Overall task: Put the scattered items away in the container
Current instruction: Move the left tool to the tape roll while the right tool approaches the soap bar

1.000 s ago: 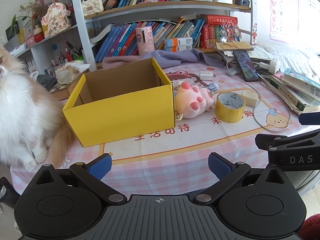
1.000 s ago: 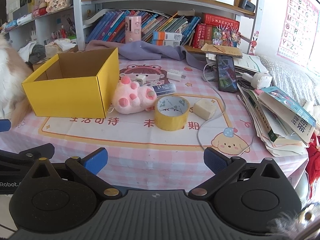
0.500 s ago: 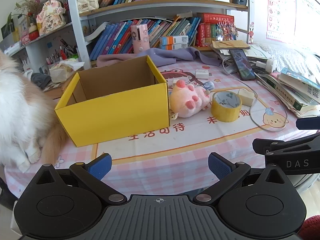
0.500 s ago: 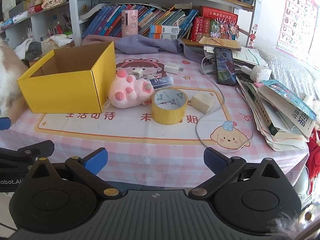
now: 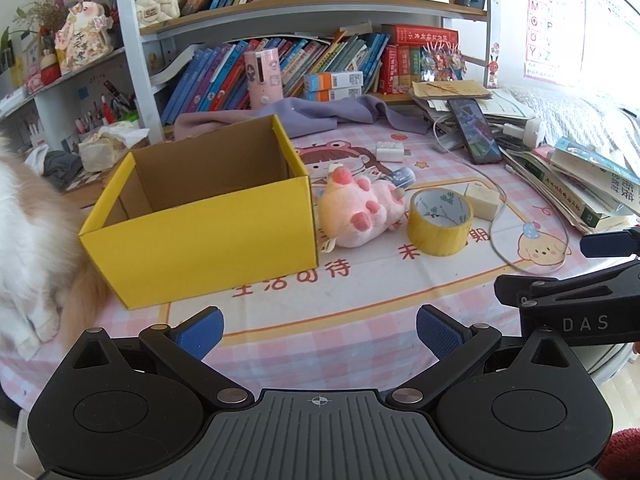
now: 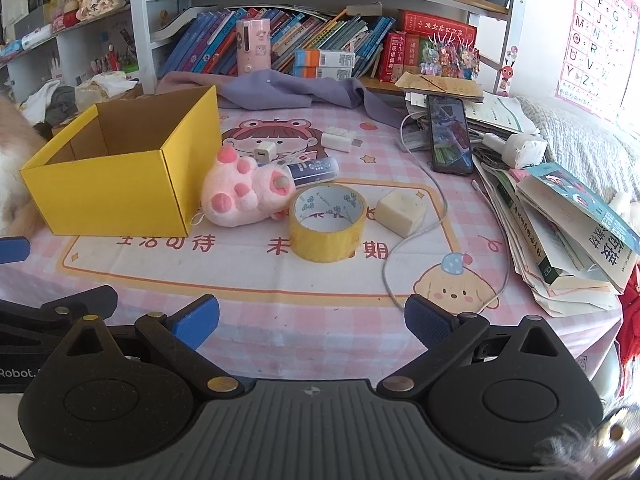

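left wrist view: left gripper (image 5: 319,330) with jaws apart, holding nothing, above the near table edge; yellow box (image 5: 208,236) open-topped, a pink plush paw (image 5: 362,210) just beside its right wall, a tape roll (image 5: 439,222) next (a cat (image 5: 28,248) at far left).
right wrist view: right gripper (image 6: 312,320) likewise spread and empty; a cream block (image 6: 401,210) right of the tape, a blue tube (image 6: 314,169) behind the paw.

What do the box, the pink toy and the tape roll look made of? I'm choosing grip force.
The box looks like cardboard: matte yellow outside, plain brown inside, with folded edges. The pink toy seems to be soft plush, going by its fuzzy pile. The tape roll looks like glossy yellow plastic film on a printed, probably cardboard, core.
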Available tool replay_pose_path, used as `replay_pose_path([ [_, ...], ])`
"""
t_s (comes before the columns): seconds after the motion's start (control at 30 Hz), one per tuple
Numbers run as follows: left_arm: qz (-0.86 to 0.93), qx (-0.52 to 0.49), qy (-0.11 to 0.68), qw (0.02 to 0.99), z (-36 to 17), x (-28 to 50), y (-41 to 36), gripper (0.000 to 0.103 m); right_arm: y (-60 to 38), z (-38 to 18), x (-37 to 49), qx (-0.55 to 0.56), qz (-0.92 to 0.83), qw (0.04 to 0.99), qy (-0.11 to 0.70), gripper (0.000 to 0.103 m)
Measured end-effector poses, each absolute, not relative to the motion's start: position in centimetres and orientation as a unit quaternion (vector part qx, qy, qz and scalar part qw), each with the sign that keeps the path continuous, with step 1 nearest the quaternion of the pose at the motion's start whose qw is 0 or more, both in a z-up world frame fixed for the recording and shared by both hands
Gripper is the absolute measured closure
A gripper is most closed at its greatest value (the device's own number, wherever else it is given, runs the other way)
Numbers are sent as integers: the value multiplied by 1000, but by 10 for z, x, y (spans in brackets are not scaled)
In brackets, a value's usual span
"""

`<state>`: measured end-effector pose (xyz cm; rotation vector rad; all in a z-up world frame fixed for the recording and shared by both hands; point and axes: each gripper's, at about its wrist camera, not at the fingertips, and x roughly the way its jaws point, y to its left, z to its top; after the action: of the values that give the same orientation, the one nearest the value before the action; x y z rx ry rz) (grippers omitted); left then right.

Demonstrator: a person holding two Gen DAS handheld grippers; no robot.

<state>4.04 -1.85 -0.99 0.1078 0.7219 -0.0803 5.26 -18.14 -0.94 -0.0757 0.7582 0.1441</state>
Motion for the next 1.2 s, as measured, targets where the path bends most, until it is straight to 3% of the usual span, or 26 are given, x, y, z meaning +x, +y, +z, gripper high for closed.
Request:
replay_pose_path([
  [0.37,-50,35,358,932,-13,69,-43,1,-206,-11,89,-39,88,922,375,8],
  [1.0,-22,-24,385,922,-35,150,-123,4,-275,-22,201,-99,158,897,401,29],
  [1.2,-37,-15,403,914,-43,174,-147,4,-284,-37,240,-121,191,881,416,30],
])
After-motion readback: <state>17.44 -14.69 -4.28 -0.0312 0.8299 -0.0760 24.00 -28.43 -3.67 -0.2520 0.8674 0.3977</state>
